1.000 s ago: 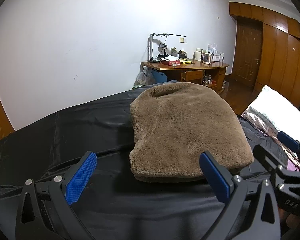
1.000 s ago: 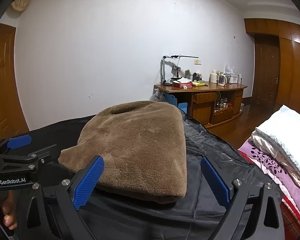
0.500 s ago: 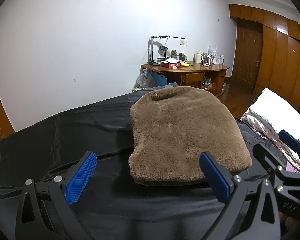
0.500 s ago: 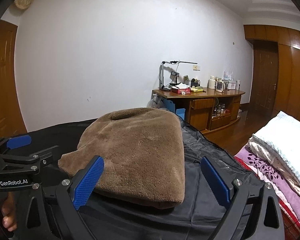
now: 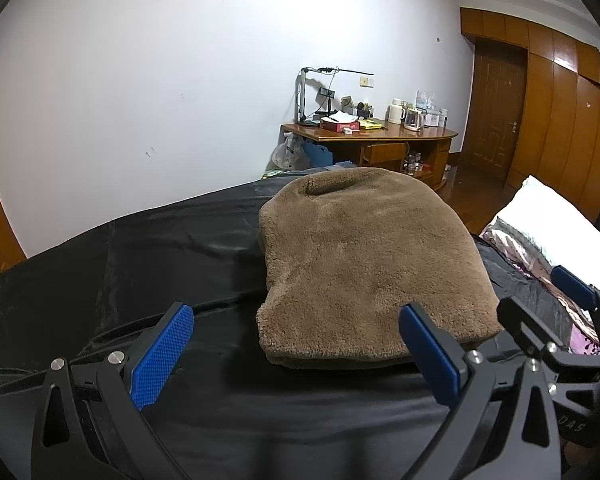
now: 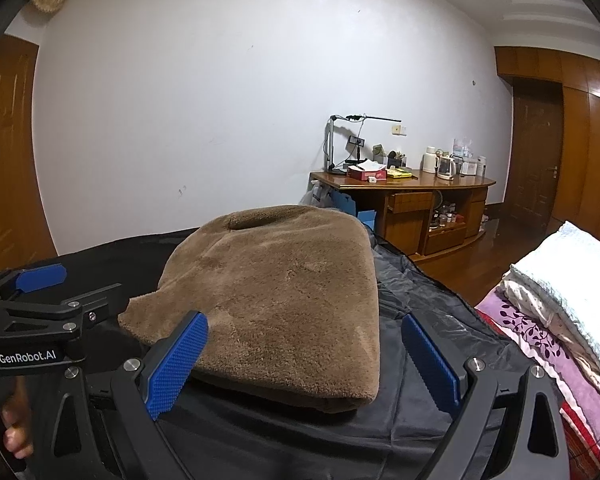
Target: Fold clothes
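Brown fleece garment [image 5: 364, 264] — folded into a thick pad, lying flat on the black sheet [image 5: 148, 264]. Left gripper [image 5: 296, 344]: jaws spread wide, holding nothing, at the garment's near edge. Right gripper [image 6: 304, 356]: likewise agape and empty, just short of the garment's near right corner. Wooden desk [image 6: 416, 200] beyond the garment's far end — cluttered. Stacked bedding [image 6: 560, 304] to the garment's right.

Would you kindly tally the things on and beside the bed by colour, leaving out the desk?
Brown: 1, the folded fleece garment
Black: 1, the bed cover
White: 1, the folded blanket
Purple floral: 1, the bedding
Total: 4
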A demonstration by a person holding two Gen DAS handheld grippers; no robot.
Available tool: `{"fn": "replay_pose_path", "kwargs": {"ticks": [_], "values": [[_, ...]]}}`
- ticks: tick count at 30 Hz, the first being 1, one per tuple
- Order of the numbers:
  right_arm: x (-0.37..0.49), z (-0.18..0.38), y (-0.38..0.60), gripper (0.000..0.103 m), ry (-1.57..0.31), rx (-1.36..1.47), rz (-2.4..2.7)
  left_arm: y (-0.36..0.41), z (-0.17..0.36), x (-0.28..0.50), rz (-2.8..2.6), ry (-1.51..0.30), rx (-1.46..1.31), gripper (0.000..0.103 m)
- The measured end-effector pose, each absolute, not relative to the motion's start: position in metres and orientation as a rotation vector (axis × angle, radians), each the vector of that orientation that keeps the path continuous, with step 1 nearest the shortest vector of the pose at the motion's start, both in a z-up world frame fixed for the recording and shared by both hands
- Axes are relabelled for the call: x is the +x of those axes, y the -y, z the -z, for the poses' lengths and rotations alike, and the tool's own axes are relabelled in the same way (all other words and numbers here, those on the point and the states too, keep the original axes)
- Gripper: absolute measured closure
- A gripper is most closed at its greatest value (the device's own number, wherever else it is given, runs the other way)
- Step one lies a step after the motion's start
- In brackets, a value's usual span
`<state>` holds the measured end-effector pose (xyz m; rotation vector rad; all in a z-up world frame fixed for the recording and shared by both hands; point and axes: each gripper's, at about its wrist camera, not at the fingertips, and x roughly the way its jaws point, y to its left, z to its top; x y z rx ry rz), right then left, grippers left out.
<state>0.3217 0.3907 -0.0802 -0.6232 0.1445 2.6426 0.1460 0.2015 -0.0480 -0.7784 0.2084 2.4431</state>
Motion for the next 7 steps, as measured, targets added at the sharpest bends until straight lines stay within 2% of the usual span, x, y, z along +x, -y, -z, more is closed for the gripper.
{"fn": "replay_pose_path", "kwargs": {"ticks": [7], "values": [[0.3197, 0.0826, -0.3904, 0.004, -0.146, -0.634, -2.644, -0.2017, 0.0463, 0.1479, -2.472, -0.224, -0.743, 0.0]]}}
